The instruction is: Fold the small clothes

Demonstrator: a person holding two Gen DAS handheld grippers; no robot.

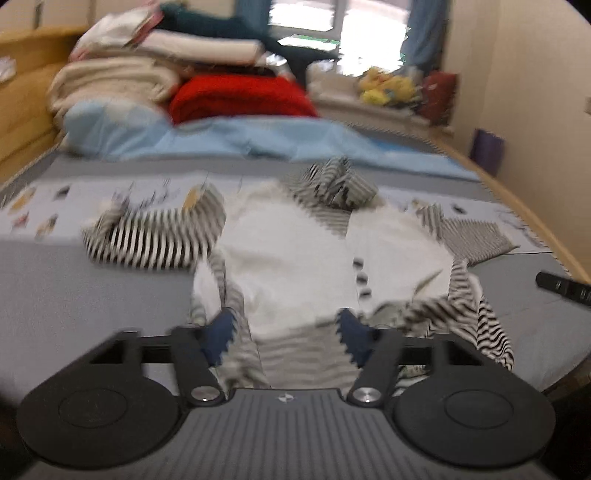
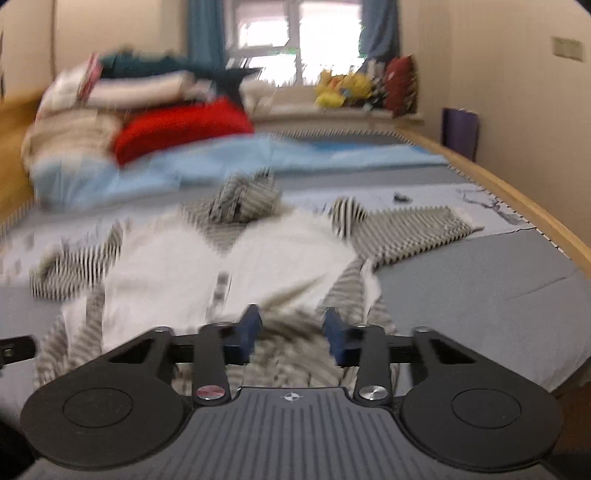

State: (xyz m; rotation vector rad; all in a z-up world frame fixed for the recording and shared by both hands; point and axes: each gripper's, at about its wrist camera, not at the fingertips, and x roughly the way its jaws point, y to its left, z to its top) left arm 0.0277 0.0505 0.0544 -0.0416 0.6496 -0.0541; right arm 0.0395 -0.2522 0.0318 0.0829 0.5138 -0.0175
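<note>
Striped garment (image 1: 288,251), then: where did it lie?
— Spread on the grey bed (image 1: 74,302), front up. The body was white, with a row of dark buttons down the middle, and the sleeves were striped black and white. One sleeve (image 1: 147,240) stuck out to the left in the left wrist view and the other (image 1: 476,236) lay out to the right.

And the top end of it?
— A bunched striped part (image 1: 332,184), hood or collar, I could not tell which through the blur, sat at the far end, near a light blue blanket (image 1: 221,140).

What did the left gripper (image 1: 286,336) do?
— Its jaws stood about half apart over the near hem, left of the buttons. Striped cloth filled the gap from one blue pad (image 1: 221,332) to the other, so it looked like a pinch on the hem.

The right gripper (image 2: 291,328)?
— The same on the hem's right part. Its jaws were set narrower, with rumpled striped cloth gathered between the pads and touching both.

Anything else on the bed?
— A red blanket (image 1: 240,96) and a pile of folded cream bedding (image 1: 110,77) at the far left. Yellow plush toys (image 1: 388,88) sat on the sill under the window (image 1: 351,26). Both views were smeared.
</note>
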